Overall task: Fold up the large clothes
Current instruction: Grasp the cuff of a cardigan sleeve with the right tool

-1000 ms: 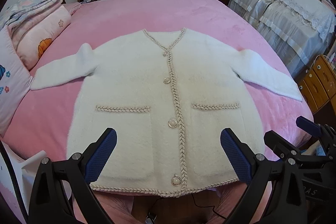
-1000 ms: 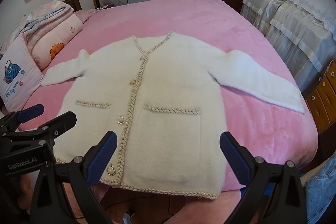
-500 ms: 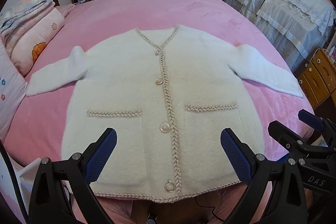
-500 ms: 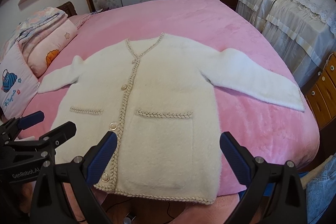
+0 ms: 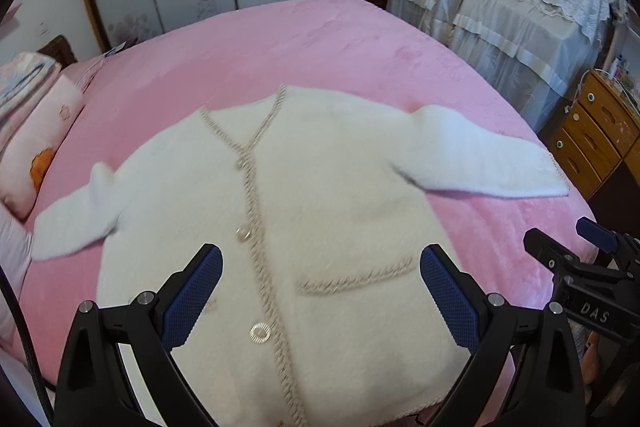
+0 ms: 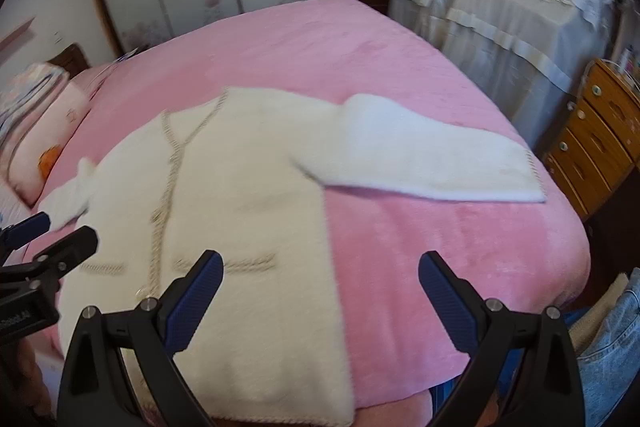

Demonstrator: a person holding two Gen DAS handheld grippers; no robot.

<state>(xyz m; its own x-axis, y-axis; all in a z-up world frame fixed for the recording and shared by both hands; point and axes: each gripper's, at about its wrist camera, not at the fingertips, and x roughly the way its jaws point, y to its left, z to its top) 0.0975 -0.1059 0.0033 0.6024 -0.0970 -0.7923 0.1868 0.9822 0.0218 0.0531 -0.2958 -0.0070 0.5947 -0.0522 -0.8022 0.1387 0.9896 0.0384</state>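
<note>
Right wrist: cardigan (image 6: 248, 195) sleeve (image 6: 432, 159) nears bed (image 6: 440, 247) edge.

A fluffy white knit cardigan (image 5: 340, 227) with braided trim and shiny metallic buttons (image 5: 261, 332) is lying on the plush matt pink bed (image 5: 320, 43); beside the bed, glossy wooden drawers (image 5: 596, 143) are standing.

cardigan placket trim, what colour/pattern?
Beige braided trim on the white cardigan; clearest in left wrist view.

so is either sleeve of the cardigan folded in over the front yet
No, both sleeves of the cardigan lie spread out to the sides on the pink bedspread, and the front with its buttons is uncovered.
</note>
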